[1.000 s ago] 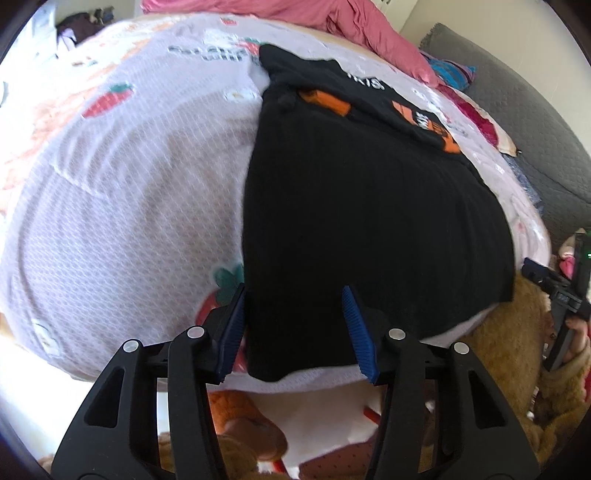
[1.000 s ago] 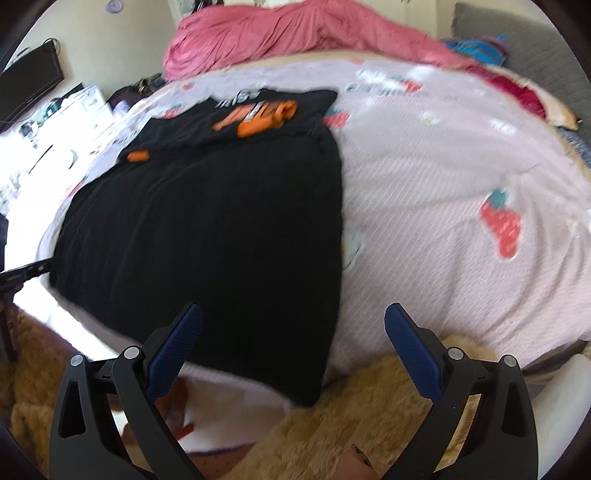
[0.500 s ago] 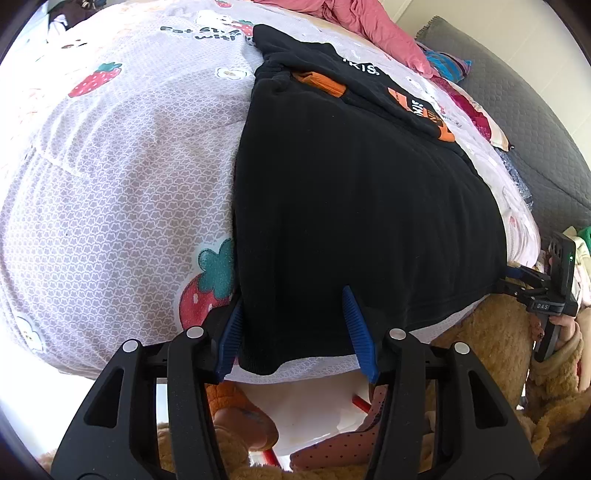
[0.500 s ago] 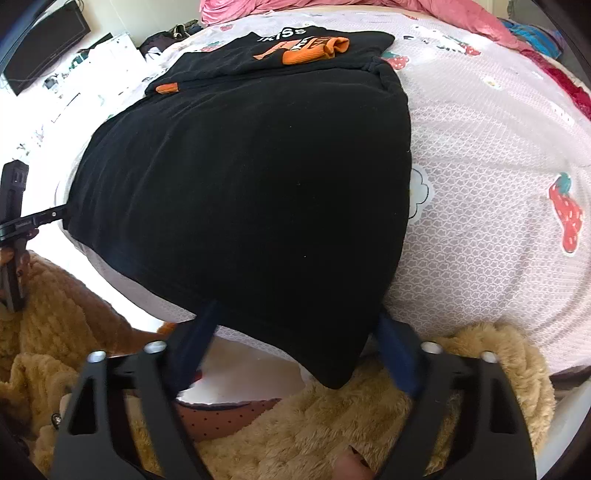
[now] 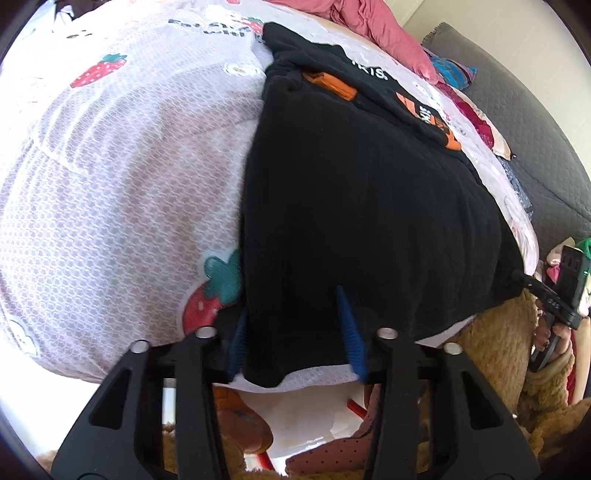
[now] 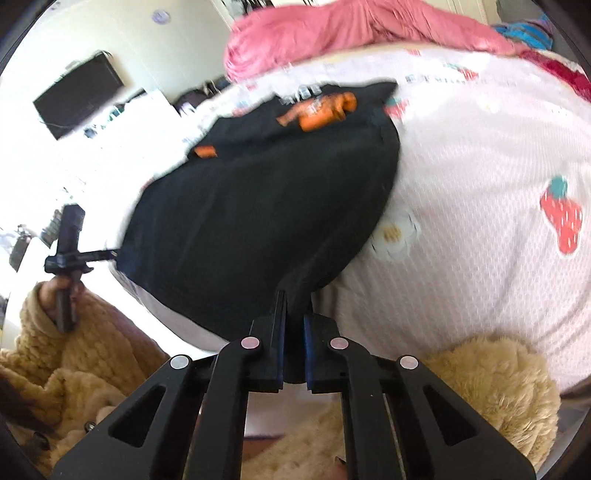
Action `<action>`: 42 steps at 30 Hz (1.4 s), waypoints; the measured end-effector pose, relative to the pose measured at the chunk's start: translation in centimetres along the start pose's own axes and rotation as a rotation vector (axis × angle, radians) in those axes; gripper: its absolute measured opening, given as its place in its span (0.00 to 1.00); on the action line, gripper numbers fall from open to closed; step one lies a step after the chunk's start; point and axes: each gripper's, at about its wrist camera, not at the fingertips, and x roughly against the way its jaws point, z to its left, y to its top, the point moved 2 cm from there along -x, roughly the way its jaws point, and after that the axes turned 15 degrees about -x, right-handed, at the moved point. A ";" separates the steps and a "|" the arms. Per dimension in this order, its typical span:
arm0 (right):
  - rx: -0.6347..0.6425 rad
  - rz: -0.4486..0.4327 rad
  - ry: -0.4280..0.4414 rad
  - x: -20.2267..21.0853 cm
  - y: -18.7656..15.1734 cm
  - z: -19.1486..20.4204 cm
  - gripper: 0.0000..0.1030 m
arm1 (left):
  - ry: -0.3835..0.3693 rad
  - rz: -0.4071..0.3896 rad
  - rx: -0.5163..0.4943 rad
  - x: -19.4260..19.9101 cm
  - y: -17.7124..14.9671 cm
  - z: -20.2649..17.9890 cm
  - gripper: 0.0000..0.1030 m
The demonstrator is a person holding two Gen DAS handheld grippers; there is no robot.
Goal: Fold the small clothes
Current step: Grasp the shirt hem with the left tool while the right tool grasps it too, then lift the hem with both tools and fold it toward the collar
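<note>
A small black shirt (image 5: 369,203) with orange print lies flat on a strawberry-print bedspread (image 5: 110,184), its hem at the bed's near edge. My left gripper (image 5: 291,306) straddles the hem's left corner. Its jaws are closing, the fabric lies loose between the blue pads (image 5: 349,332), and they do not press it. In the right wrist view the shirt (image 6: 258,206) rises in a small peak at its right hem corner, where my right gripper (image 6: 295,306) is shut on it. Each view shows the other gripper at the opposite corner: the right gripper (image 5: 550,302) and the left gripper (image 6: 110,254).
A pink blanket (image 6: 351,29) is heaped at the bed's far end. A grey sofa (image 5: 517,110) runs along the right side. The person's tan fleece sleeves (image 6: 74,350) fill the space below the bed edge. A dark screen (image 6: 79,94) hangs on the far wall.
The right jaws went from wide open to shut on the shirt's corner, and the fabric there is now pulled up. The left pads drew slightly closer around the other corner.
</note>
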 end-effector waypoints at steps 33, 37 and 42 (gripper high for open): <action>-0.049 -0.405 0.078 5.2 11.4 1.0 0.06 | -0.057 -0.398 0.062 8.3 10.5 1.3 0.03; -0.037 -0.433 0.046 4.8 12.6 1.4 0.06 | -0.027 -0.398 0.052 8.2 11.9 1.3 0.03; -0.032 -0.456 0.019 4.2 14.0 1.8 0.06 | 0.020 -0.398 0.029 8.1 13.7 1.2 0.03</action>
